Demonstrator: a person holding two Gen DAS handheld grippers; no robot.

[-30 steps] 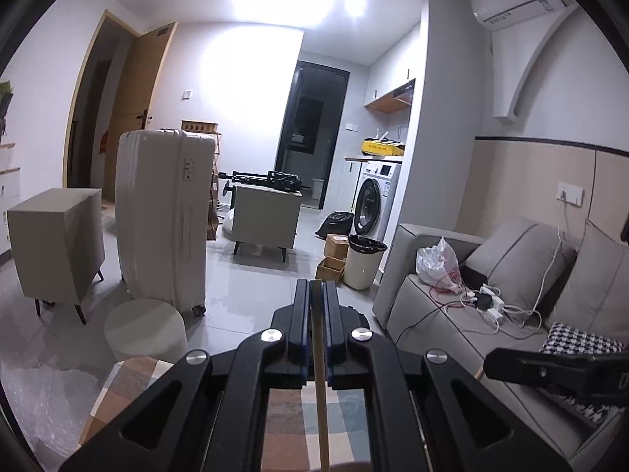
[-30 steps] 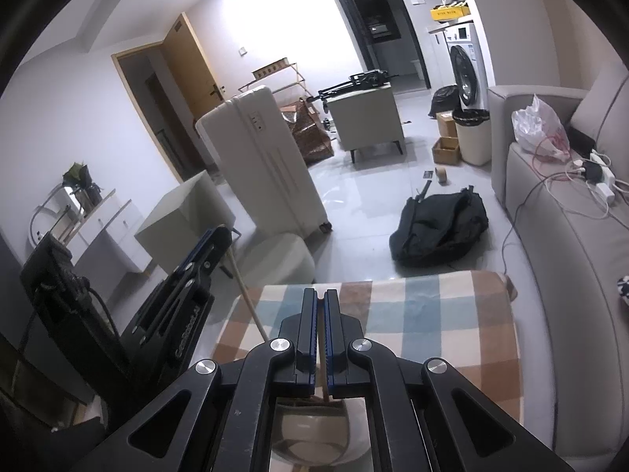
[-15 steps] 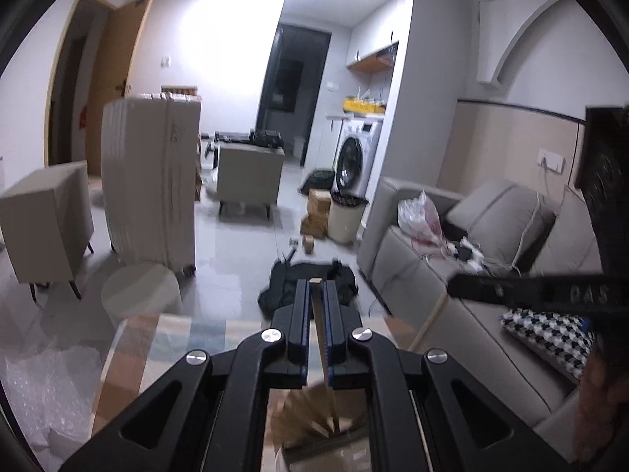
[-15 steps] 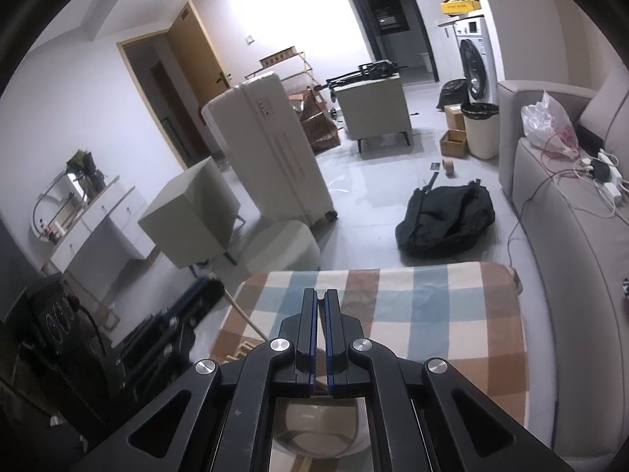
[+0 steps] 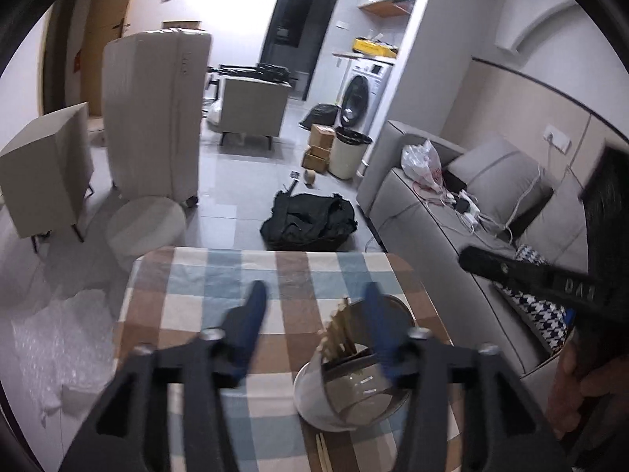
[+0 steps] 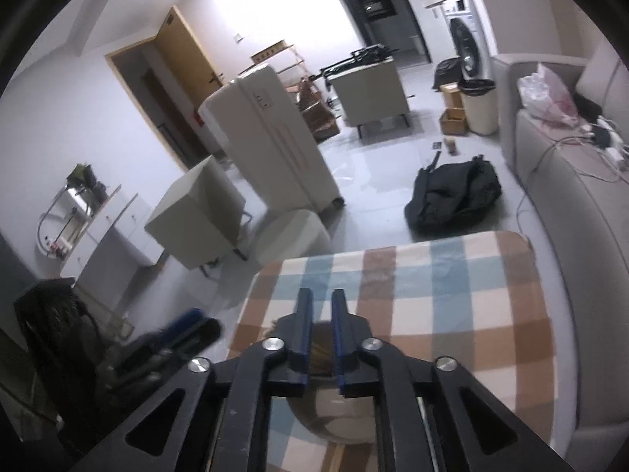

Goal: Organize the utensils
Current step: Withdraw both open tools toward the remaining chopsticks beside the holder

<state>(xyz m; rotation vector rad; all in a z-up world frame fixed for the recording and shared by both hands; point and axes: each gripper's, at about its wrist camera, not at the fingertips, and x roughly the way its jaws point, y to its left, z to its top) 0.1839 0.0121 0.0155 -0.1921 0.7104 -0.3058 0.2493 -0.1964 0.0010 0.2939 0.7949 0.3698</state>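
On checked cloth [image 5: 188, 299], chopsticks [image 5: 338, 334] lean up-left in a holder [image 5: 346, 389]; both hand-held grippers opening, empty.

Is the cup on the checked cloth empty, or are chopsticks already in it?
Not empty. The cup holds a bundle of wooden chopsticks leaning against its left rim, their tips sticking out above it.

Before you, a matt checked cloth [image 5: 220, 275] covers the table. At its 5 o'clock corner a glossy, see-through plastic cup [image 5: 350, 385] holds pale wooden chopsticks [image 5: 334, 334]. At 12 o'clock, a crumpled black fabric bag [image 5: 310, 220] lies on smooth, reflective floor tiles [image 5: 236, 181].
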